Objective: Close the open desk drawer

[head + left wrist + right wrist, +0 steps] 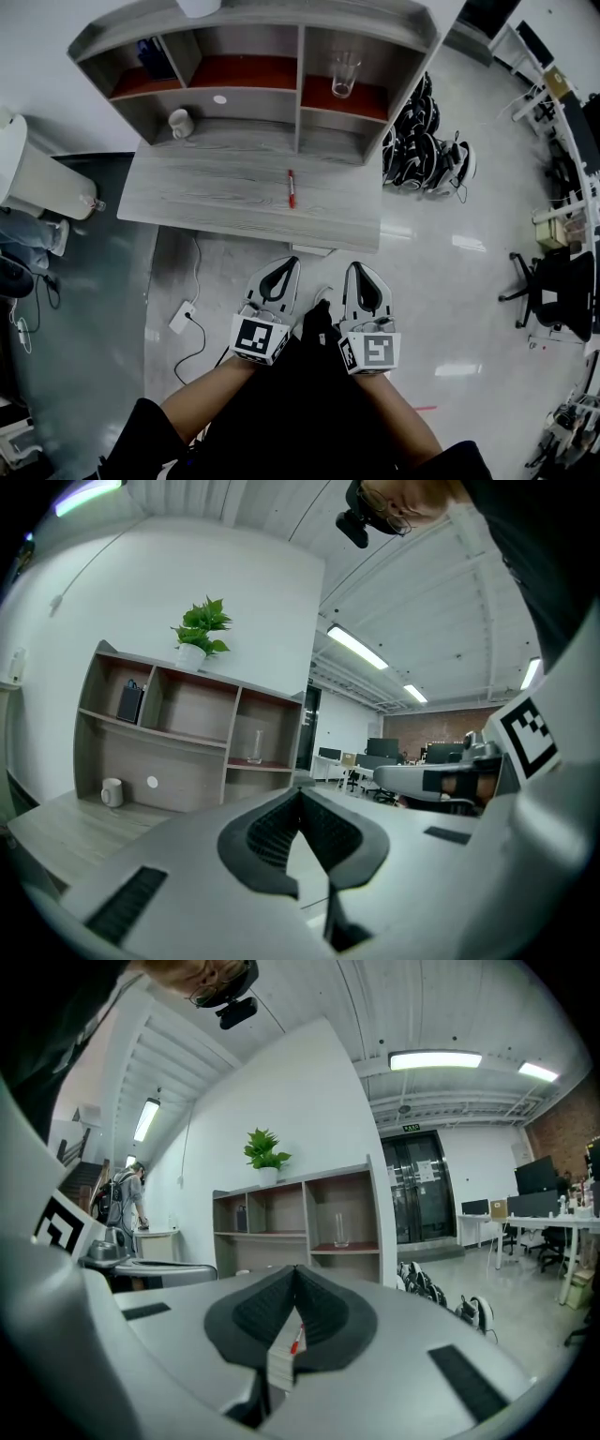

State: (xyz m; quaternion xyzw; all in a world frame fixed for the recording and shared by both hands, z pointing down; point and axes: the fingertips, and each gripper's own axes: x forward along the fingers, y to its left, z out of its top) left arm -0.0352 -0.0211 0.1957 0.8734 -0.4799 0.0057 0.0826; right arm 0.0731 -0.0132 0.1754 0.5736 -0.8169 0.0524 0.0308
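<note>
The grey wooden desk (216,202) with its shelf unit (300,94) stands ahead of me. Under the desk's front edge a narrow pale strip of the drawer (307,249) sticks out a little. A red pen (291,187) lies on the desktop. My left gripper (286,263) and right gripper (362,267) hover side by side in front of the desk, a short way back from its edge, touching nothing. Both are shut and empty. In the left gripper view the left gripper's (300,795) jaws meet; in the right gripper view so do the right gripper's (295,1269).
A white mug (180,123) and a glass (344,73) stand in the shelf unit. A power strip (183,317) with its cable lies on the floor below the desk's left part. Dark gear (427,155) is piled right of the desk, an office chair (555,291) far right, a white bin (33,178) left.
</note>
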